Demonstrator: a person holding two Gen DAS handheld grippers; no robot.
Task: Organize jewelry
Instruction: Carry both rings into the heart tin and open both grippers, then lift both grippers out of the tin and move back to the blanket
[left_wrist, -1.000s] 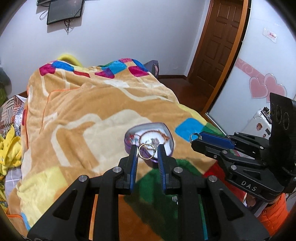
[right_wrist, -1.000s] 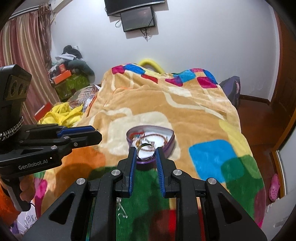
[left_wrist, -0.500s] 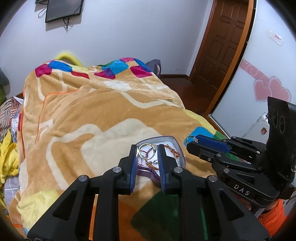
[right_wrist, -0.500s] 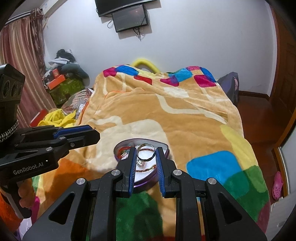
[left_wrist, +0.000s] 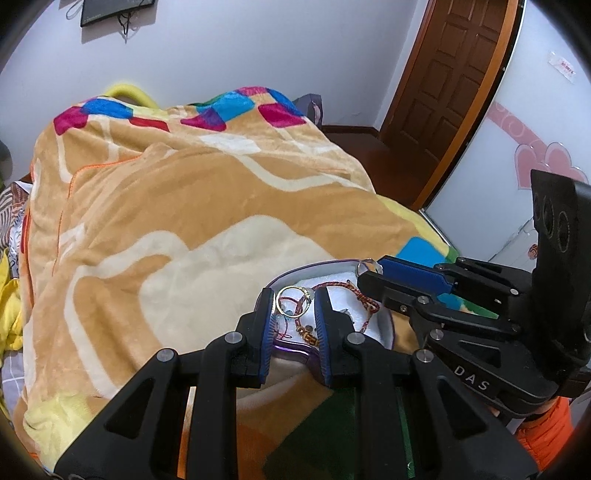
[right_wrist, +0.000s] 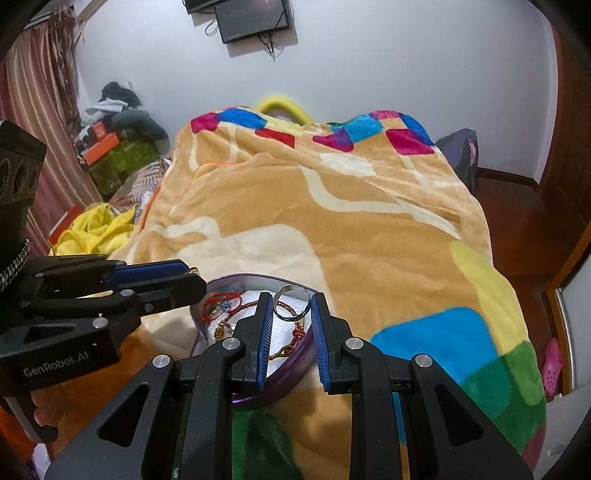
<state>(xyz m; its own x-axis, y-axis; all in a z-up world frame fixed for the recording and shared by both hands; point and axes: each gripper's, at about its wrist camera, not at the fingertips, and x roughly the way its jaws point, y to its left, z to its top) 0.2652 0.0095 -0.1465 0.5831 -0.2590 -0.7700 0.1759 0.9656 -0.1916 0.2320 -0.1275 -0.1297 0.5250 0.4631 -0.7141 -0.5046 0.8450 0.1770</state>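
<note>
Both tools have advanced over the purple heart-shaped tray (left_wrist: 384, 334). The left tool (left_wrist: 293, 302) is clamped on a gold ring (left_wrist: 292, 301), the right tool (right_wrist: 291, 303) on a silver ring (right_wrist: 291, 303). Bracelets (right_wrist: 225, 308) lie in the tray, on the bed's blanket (right_wrist: 332, 229).

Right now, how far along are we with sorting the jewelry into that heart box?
Done: several pieces, including a red cord bracelet and a braided bracelet, already lie in the purple heart box. In hand: the left gripper holds a gold ring and the right gripper a silver ring, both over the box. Left: releasing both rings inside.
</note>
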